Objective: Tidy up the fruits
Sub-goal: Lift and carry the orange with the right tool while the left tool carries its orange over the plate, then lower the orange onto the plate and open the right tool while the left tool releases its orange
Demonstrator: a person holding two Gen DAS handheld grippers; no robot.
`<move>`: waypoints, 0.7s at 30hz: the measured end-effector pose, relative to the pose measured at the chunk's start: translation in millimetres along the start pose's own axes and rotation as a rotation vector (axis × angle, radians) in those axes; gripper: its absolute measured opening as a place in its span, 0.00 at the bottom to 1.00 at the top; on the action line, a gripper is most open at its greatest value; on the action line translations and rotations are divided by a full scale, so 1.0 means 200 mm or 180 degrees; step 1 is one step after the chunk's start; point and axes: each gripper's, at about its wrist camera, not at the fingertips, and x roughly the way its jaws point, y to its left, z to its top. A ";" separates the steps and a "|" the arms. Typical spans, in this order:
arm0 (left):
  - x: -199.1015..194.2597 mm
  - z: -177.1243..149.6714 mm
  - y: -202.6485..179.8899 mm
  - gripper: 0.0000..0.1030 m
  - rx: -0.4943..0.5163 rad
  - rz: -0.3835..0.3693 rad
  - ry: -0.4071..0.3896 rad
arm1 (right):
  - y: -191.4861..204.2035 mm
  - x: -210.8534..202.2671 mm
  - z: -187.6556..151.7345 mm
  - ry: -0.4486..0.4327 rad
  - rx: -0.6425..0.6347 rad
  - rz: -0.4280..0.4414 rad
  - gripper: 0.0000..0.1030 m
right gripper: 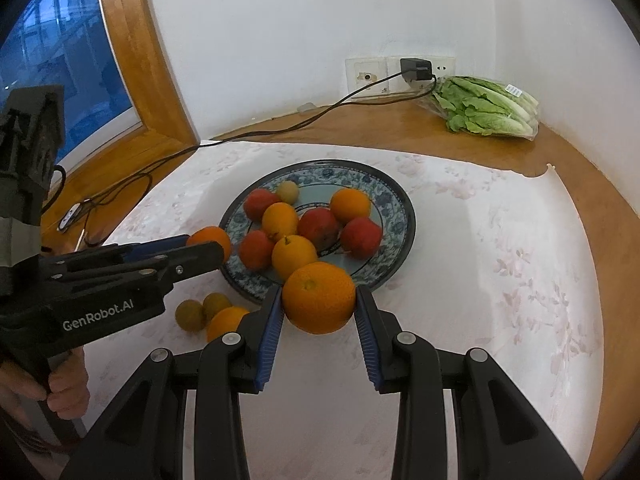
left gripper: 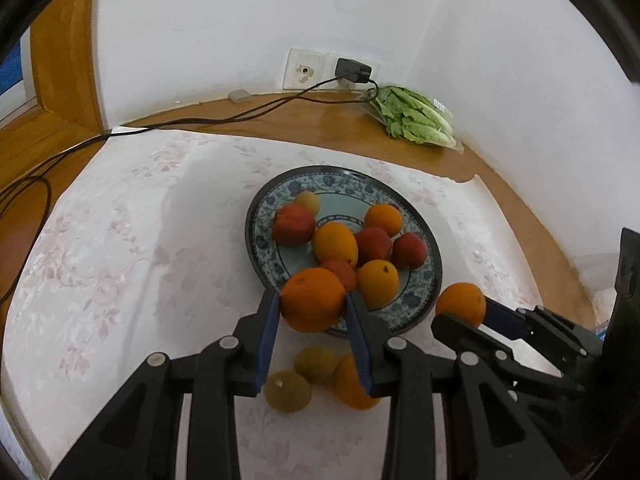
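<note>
Left gripper [left gripper: 312, 304] clamped on an orange [left gripper: 313, 299], blue pads pressed on both sides. The fruit is held above the near rim of the plate [left gripper: 260, 236]. It's round, so no real long axis; I can't make out its stem end in the left wrist view.

Right gripper [right gripper: 319, 302] likewise clamped on a second orange [right gripper: 319, 298], pads on its left and right flanks. Stem dimple faces up and slightly toward the plate. It sits just in front of the plate's near edge; contact with the rim can't be told.

Both held oranges are well apart from each other, one at each side of the plate's near rim.

The blue-patterned plate holds three more oranges, four red fruits and one small yellow-green fruit at the far side.

On the floral cloth [right gripper: 500, 240] in front of the plate: two small yellow-green fruits [right gripper: 190, 314] and one loose orange [right gripper: 224, 322], bunched together.

Further back: bagged lettuce [right gripper: 486, 106] in the corner on the wooden table [right gripper: 380, 128], and a charger [right gripper: 416, 69] in the wall socket with its cable running left.
</note>
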 end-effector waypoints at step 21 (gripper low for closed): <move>0.12 0.05 0.03 0.34 0.0007 0.0019 -0.0022 | -0.02 0.13 0.02 0.0080 -0.0045 -0.0050 0.36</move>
